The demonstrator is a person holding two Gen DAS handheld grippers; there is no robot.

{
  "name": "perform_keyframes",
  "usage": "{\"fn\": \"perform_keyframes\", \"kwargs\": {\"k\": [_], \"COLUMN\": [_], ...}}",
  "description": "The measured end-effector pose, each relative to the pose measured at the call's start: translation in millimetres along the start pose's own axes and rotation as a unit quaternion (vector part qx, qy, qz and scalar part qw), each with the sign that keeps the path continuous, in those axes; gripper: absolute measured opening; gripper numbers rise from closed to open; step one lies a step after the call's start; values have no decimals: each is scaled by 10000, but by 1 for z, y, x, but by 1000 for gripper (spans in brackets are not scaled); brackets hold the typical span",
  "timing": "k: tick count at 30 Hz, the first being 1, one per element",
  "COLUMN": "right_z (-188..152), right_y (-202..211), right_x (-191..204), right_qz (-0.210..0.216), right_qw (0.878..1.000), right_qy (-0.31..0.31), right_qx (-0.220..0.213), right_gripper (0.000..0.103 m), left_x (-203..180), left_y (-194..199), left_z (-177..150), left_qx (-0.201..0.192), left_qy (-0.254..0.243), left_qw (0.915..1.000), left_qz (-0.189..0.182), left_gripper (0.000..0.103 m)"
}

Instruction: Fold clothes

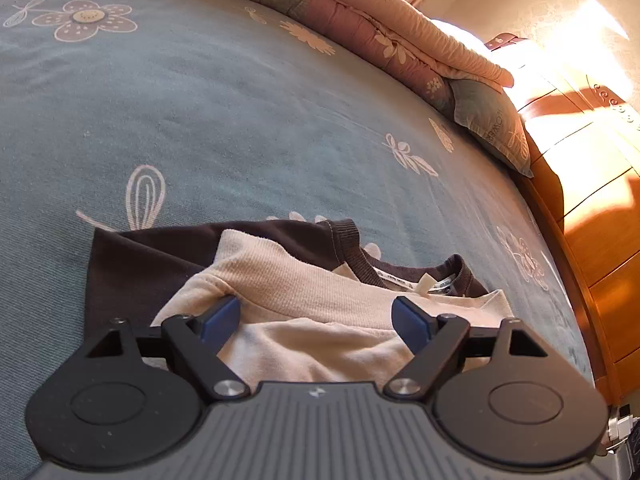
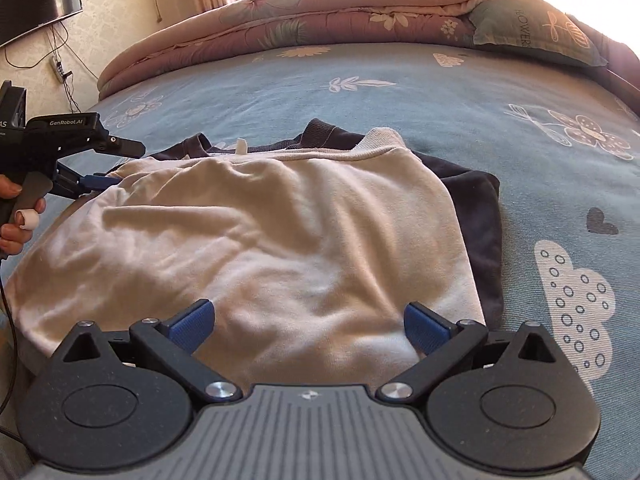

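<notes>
Lying on your blue flowered bedsheet (image 2: 360,92): one cream sweatshirt (image 2: 260,240) atop a dark sweatshirt (image 2: 480,216), near the bed's front edge. Your left gripper (image 1: 316,320) and right gripper (image 2: 308,320) both hover over the cream cloth, jaws spread wide, holding nothing.

Sweatshirt (image 2: 256,240) on bed (image 2: 460,92); quilt (image 2: 320,16) behind; pillow (image 2: 532,28) right of quilt
</notes>
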State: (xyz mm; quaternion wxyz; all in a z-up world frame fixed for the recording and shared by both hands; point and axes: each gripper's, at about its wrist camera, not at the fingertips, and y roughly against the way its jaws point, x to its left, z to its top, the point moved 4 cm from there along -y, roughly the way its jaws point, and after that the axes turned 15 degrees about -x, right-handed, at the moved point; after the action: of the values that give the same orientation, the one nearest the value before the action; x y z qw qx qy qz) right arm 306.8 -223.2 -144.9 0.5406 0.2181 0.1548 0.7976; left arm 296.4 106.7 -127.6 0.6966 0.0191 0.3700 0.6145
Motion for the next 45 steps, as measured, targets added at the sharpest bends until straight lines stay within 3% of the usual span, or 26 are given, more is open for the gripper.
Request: {"fn": "perform_keyframes", "kwargs": {"k": [3, 4, 9, 14, 16, 19, 21, 24, 27, 30, 33, 35, 39, 45], "right_z": [20, 27, 39, 51, 63, 67, 61, 50, 53, 61, 69, 67, 60, 74], "right_y": [-2, -8, -44, -70, -62, -61, -73, -105, -117, -111, -96, -102, -134, -102], "right_x": [-5, -4, 3, -11, -8, 9, 22, 27, 31, 38, 43, 45, 37, 35], "right_qz": [87, 160, 420, -13, 376, 1088, 1268, 983, 972, 1049, 1267, 1410, 1016, 1108], "right_qw": [9991, 9985, 9979, 9999, 9987, 9934, 9918, 9949, 9944, 9926, 9893, 9878, 9928, 9921], "right_qy": [-270, -371, -355, 7, -195, -315, -128, 181, 422, 611, 695, 657, 636, 549], "right_qx": [-310, -370, -336, -134, -274, -197, -109, 121, -45, -71, -210, -86, 84, -216], "right_gripper": [103, 103, 103, 103, 103, 103, 103, 103, 103, 103, 103, 103, 103, 103], "left_x": [-19, -20, -14, -21, -29, -41, -49, -54, -49, -53, -57, -60, -55, -51], "left_y": [8, 6, -9, -3, 0, -6, -19, -46, -71, -69, -59, -64, -79, -51], "left_z": [-2, -6, -23, -4, 1, -4, -11, -20, -24, -17, -13, -18, -24, -5], "left_qx": [192, 268, 412, 166, 305, 614, 713, 819, 864, 822, 756, 912, 1034, 791], "left_qy": [34, 45, 51, 87, 278, 730, 834, 830, 867, 1041, 1288, 1316, 1237, 1295], "left_qw": [9980, 9976, 9979, 9993, 9964, 9850, 9799, 9807, 9841, 9821, 9733, 9694, 9749, 9761], "left_qz": [-603, -638, -504, -319, -739, -1437, -1663, -1566, -1287, -1337, -1742, -1862, -1537, -1557], "left_gripper": [84, 84, 82, 78, 80, 83, 83, 83, 80, 80, 82, 84, 81, 83]}}
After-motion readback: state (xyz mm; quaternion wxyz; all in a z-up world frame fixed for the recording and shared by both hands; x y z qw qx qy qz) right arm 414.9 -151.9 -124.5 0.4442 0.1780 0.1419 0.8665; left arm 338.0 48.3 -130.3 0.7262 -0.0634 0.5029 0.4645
